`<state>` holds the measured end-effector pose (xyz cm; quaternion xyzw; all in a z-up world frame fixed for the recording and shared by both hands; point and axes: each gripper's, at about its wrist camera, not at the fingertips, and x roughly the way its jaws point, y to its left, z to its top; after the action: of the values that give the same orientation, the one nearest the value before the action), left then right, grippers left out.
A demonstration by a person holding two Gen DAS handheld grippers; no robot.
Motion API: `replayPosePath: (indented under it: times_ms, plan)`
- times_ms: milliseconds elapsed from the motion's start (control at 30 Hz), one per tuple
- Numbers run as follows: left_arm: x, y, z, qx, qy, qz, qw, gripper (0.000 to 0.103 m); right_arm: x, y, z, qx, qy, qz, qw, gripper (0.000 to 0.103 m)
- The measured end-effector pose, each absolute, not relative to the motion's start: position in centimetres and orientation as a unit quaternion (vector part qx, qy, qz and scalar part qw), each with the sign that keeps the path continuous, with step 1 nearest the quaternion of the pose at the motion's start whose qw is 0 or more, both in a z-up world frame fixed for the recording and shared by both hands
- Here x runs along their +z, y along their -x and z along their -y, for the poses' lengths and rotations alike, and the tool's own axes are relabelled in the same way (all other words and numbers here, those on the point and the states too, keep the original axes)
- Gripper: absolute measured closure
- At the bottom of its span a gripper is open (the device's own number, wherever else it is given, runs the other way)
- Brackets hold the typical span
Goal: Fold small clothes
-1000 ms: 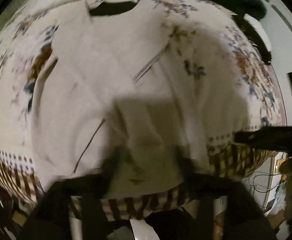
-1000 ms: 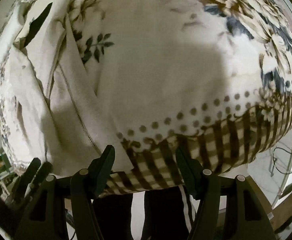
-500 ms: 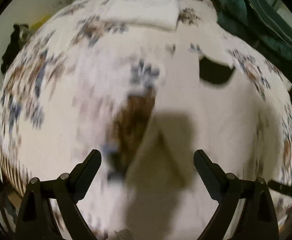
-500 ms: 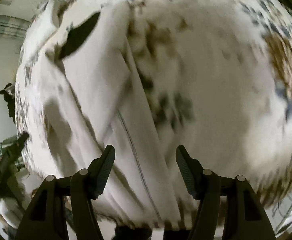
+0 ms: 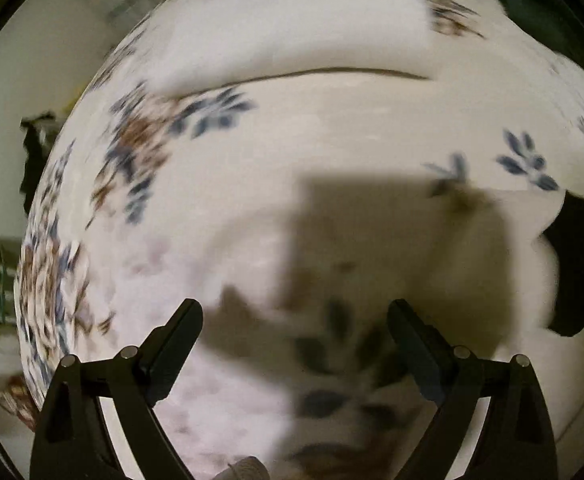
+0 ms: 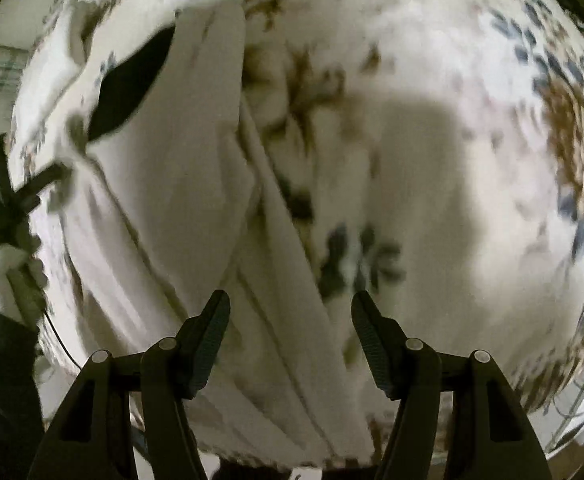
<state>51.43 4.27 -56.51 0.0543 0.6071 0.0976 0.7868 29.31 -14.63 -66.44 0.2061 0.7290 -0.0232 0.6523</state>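
Observation:
A white garment with a dark neck opening (image 6: 131,84) lies on a floral cloth (image 6: 492,140); its folded side runs down the middle of the right wrist view (image 6: 195,208). In the left wrist view only its edge with the dark opening (image 5: 572,264) shows at the right. My left gripper (image 5: 294,340) is open and empty above the floral cloth (image 5: 251,160). My right gripper (image 6: 289,328) is open and empty just above the garment's long folded edge. Both views are blurred by motion.
A folded white piece (image 5: 292,28) lies at the far side of the floral cloth. A dark green cloth (image 5: 552,8) sits at the top right. The left hand-held gripper and gloved hand (image 6: 3,240) show at the left of the right wrist view.
Both grippers have moved from the cloth's checked front border inward over the surface. The left gripper has opened and swung left, away from the garment's body. The right gripper now hangs over the garment's folded side.

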Motion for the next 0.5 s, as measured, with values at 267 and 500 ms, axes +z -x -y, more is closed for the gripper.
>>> replayPosePath:
  times_ms: [267,500]
  plan:
    - [-51.5,-43.0,-7.6,0.096,-0.016,-0.595,0.798,0.009,-67.8,-26.4,8.5,0.089,-0.155,-0.763,0.621,0.037]
    - [-51.7,-35.5,-6.4,0.092,0.005,-0.625,0.776,0.009,-68.6,-27.1,12.9,-0.031,-0.11,-0.761,0.638,0.037]
